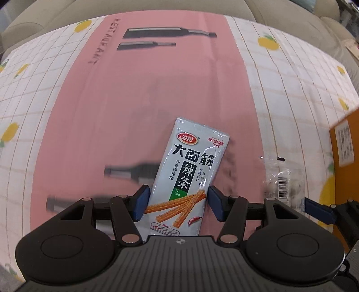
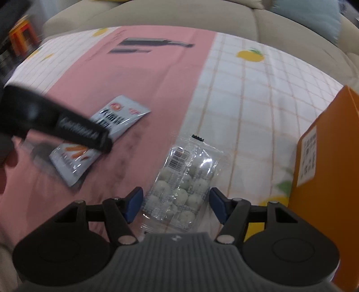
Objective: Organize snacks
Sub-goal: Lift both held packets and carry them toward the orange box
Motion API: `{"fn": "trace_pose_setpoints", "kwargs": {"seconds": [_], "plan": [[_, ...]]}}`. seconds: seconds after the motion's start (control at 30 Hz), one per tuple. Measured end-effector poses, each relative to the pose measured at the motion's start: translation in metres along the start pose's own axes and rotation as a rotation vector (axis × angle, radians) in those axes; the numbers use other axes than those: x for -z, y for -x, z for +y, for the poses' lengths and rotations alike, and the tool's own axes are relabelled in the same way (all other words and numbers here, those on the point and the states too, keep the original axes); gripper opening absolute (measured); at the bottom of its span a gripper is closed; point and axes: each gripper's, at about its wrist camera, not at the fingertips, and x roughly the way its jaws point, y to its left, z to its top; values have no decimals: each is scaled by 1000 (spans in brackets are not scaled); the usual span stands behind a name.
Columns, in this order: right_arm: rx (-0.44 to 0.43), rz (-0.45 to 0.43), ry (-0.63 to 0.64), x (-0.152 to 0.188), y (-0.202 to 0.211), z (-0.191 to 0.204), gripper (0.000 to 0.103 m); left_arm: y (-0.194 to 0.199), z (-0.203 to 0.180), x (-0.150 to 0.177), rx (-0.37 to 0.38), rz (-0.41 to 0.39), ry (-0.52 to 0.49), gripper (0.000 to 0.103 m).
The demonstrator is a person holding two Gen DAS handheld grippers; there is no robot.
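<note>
A grey spicy-strip snack packet lies flat on the pink mat. My left gripper is open, its blue pads on either side of the packet's lower part. A clear packet of pale round snacks lies on the white grid cloth. My right gripper is open and straddles its near end. The clear packet also shows in the left wrist view, with the right gripper's blue pad beside it. The left gripper's arm crosses the grey packet in the right wrist view.
An orange box stands at the right edge of the table, close to the clear packet; it also shows in the left wrist view. A beige sofa runs behind the table. An orange stool is at far left.
</note>
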Motion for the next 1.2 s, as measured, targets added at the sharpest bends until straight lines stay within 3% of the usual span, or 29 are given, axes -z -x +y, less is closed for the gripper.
{"fn": "trace_pose_setpoints", "kwargs": {"seconds": [0.13,0.23,0.3,0.37,0.5,0.63,0.8,0.97,1.03,1.1,1.2], "plan": [[-7,-10,45,21,9,6,65,6,-2,16,14,1,-4,70],[8,-22,22,30,15,8,68,8,-2,22,30,-44,-46,73],[34,-54,-17,34,21,9,84,11,3,27,61,-96,-49,74],[61,-119,-69,39,30,8,89,13,9,32,89,-130,-30,78],[150,-179,-128,43,32,11,90,14,16,41,115,-174,-14,80],[186,-131,-171,39,20,9,90,11,7,45,116,-206,-76,82],[107,-128,-283,41,14,-2,79,6,-3,47,69,-235,-154,84],[135,-148,-274,42,12,9,74,2,-6,49,53,-270,-216,84],[150,-157,-245,43,12,15,69,2,-7,50,65,-281,-220,77],[153,-174,-218,44,12,20,58,4,-9,50,68,-292,-223,59],[152,-183,-216,45,13,20,55,5,-13,50,58,-296,-224,56]]}}
